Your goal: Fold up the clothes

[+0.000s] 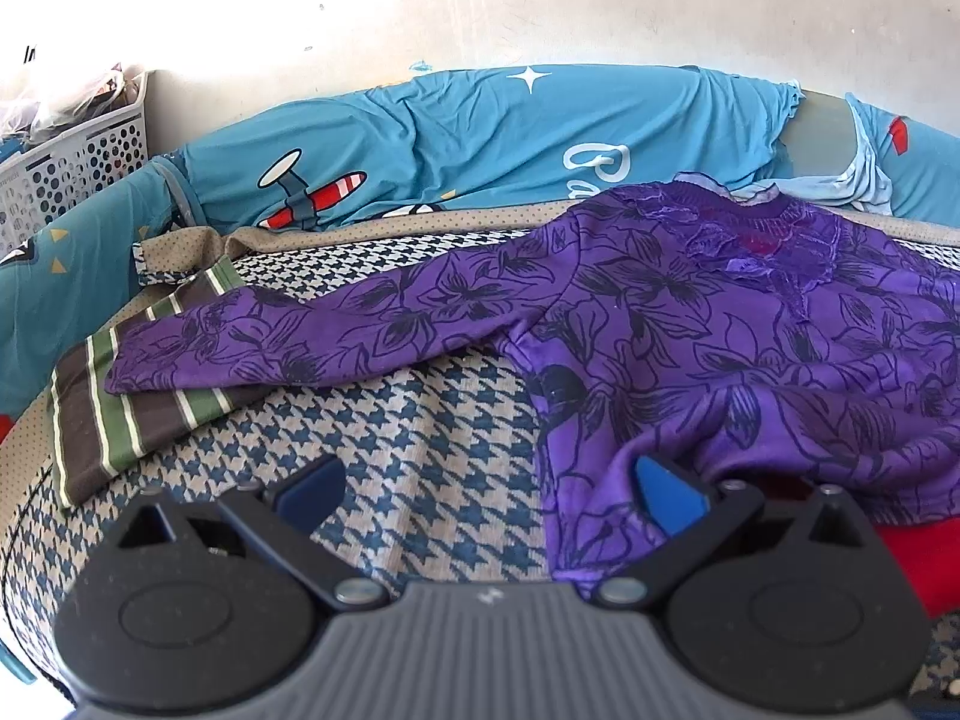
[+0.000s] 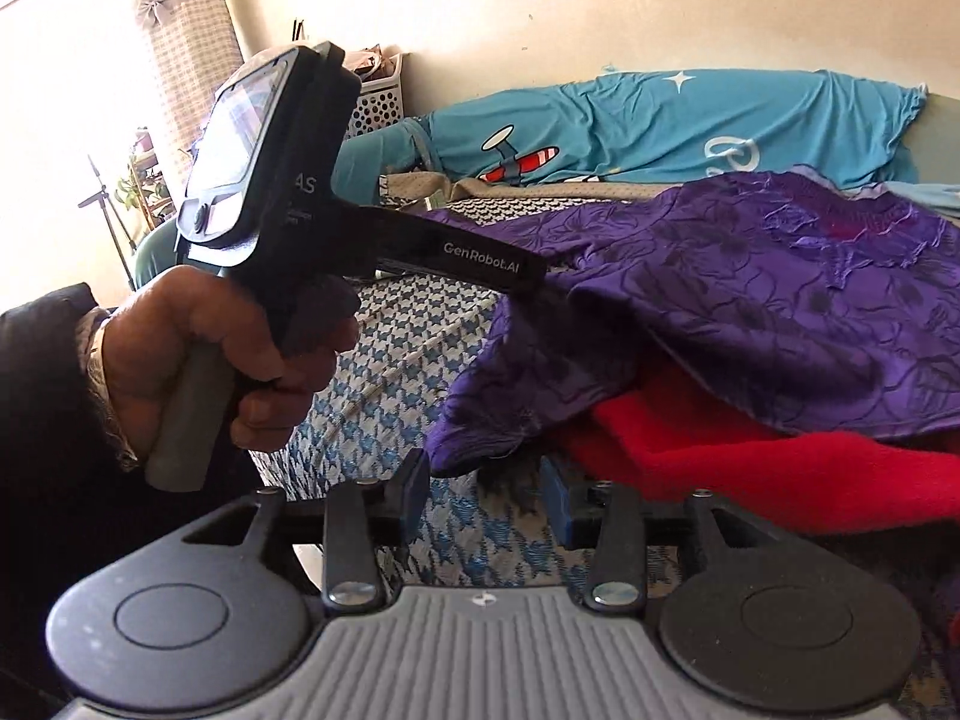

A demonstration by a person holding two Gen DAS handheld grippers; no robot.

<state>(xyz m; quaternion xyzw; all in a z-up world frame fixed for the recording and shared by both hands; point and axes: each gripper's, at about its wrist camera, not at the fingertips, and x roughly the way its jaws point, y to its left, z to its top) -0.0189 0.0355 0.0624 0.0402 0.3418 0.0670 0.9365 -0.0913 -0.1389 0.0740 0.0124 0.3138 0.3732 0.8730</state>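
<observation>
Item: purple top (image 1: pixel 690 324), spread on a bed with a houndstooth cover (image 1: pixel 420 420), collar toward the blue pillow (image 1: pixel 510 132), one sleeve stretched out over a folded striped garment (image 1: pixel 138 414). A red garment (image 2: pixel 750 456) was seen under the top's near hem.

Step in hand, as judged: the hem was being taken up for a first fold.

Left gripper (image 1: pixel 486 486): jaws spread wide; nothing was clamped; one blue finger (image 1: pixel 666 492) lay against the hem, the other over bare cover.

Right gripper (image 2: pixel 486 498): jaws partly parted; a corner of the hem hung just beyond and between the fingers (image 2: pixel 555 501), not pinched. In that view the left gripper's body was seen held in a hand (image 2: pixel 240 348), its fingers hidden by the top.

Next move, as judged: both grippers to be closed on the hem alone, the red garment left out, then the hem carried toward the collar.
</observation>
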